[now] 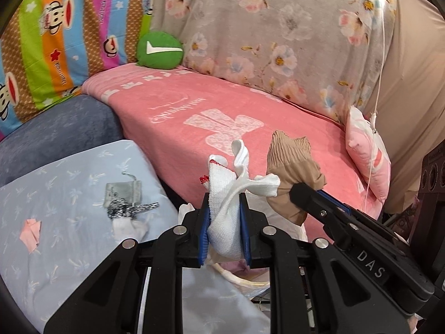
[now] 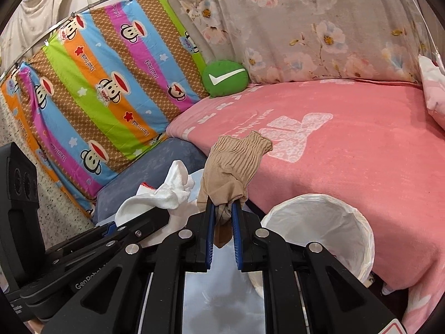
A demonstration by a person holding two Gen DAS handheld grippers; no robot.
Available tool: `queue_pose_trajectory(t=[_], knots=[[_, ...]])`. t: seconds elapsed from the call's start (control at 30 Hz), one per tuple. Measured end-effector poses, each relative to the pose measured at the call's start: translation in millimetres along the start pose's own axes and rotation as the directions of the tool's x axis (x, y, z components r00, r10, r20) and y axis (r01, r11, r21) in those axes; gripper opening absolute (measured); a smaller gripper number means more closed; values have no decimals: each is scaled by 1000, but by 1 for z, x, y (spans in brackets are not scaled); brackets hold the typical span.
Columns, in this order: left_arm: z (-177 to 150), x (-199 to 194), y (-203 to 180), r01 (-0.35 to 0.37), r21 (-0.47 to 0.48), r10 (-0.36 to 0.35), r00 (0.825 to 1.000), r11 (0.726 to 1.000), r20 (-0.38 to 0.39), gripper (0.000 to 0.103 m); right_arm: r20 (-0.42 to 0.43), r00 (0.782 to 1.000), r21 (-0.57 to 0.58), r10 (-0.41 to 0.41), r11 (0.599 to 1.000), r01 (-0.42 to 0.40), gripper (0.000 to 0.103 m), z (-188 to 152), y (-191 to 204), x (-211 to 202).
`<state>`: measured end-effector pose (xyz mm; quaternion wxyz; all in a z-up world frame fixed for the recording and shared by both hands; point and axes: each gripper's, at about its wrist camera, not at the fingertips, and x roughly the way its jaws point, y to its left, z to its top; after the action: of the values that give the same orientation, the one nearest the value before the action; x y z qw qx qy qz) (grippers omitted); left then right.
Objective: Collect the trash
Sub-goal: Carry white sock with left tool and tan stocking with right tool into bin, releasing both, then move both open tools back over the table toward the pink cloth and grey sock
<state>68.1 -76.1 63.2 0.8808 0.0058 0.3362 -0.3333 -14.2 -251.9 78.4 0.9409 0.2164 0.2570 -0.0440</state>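
Note:
My left gripper (image 1: 224, 199) is shut on a white sock with red trim (image 1: 222, 192), which bunches up between its blue pads. To its right, my right gripper (image 1: 299, 192) is shut on a beige ribbed sock (image 1: 289, 164). In the right wrist view the right gripper (image 2: 223, 208) pinches the beige sock (image 2: 233, 164) and the white sock (image 2: 164, 193) hangs from the left gripper (image 2: 155, 214) just to the left. A white-lined trash bin (image 2: 325, 222) stands open just right of the right gripper, beside the pink bed (image 2: 347, 150).
On a light blue cushion (image 1: 55, 194) at the lower left lie a grey tag with a black-and-white sock (image 1: 125, 203) and a pink folded paper (image 1: 30, 229). A green round cushion (image 1: 160, 50) sits at the bed's back corner. A small pink pillow (image 1: 367, 153) leans at the right.

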Motion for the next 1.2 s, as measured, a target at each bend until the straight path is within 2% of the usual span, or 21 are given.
queue_pose_trajectory(t=[0.4,0.53,0.57,0.73,0.8,1.2], knots=[[4,27,-38,57,62,-54,998,996,-43,23,9,999,61,-50,997,49,11,-1,-47,-6],[7,30,-42,38,63,-37,999,997,-25,49,5,998,74,-59,996,58,11,-1,-56,-4],[7,30,-42,32,62,-31,999,998,-18,52,4,998,76,-60,995,60,11,-1,-58,-3],[9,33,-40,15,50,-14,1000,999,-20,54,-4,998,73,-55,996,55,12,-1,-61,2],[9,34,-38,12,40,-11,1000,999,-25,55,-2,998,71,-57,996,57,16,-2,-59,4],[7,34,-30,-9,24,10,1000,1000,-29,56,-15,999,50,-52,997,53,16,-8,-44,9]])
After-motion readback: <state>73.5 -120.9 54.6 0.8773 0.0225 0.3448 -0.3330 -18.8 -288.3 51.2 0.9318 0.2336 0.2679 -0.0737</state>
